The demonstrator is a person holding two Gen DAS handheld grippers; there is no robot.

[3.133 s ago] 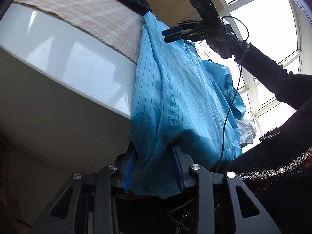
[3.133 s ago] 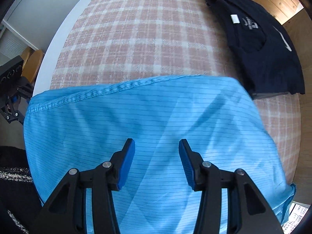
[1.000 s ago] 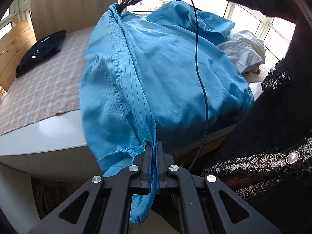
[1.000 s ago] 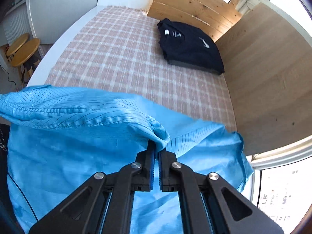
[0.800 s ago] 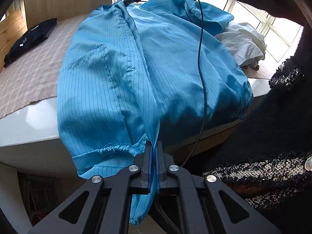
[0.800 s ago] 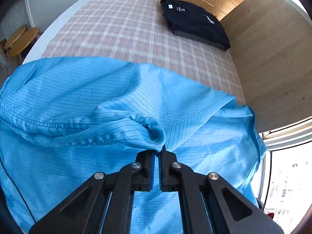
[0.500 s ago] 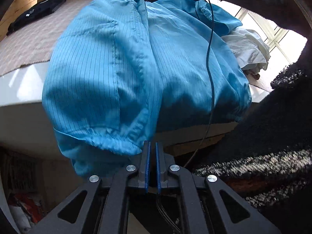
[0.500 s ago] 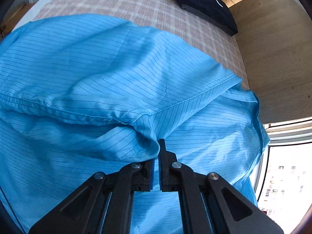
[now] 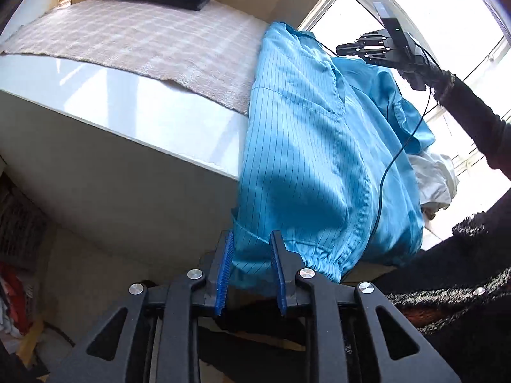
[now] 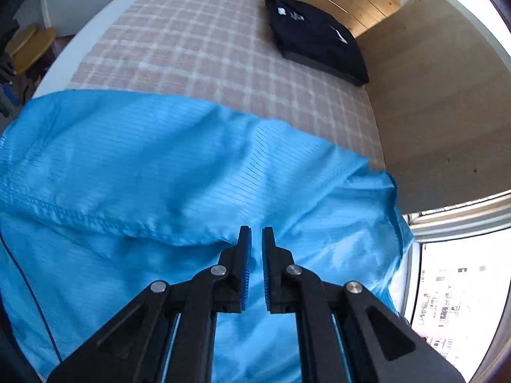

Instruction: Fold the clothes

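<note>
A blue pinstriped garment (image 10: 179, 172) lies spread over the near part of a counter (image 9: 134, 102) covered by a pink checked cloth (image 10: 204, 51), its hem hanging over the white front edge. The left tongs (image 9: 250, 269) stand open, blue pads either side of the dangling hem without pinching it. The right tongs (image 10: 256, 265) hover above the garment, parted by a narrow gap and holding nothing. A folded black garment (image 10: 314, 40) sits at the far end, carrying a small white label and white markings too small to read. A white garment (image 9: 436, 178) lies bunched beside the blue one.
</note>
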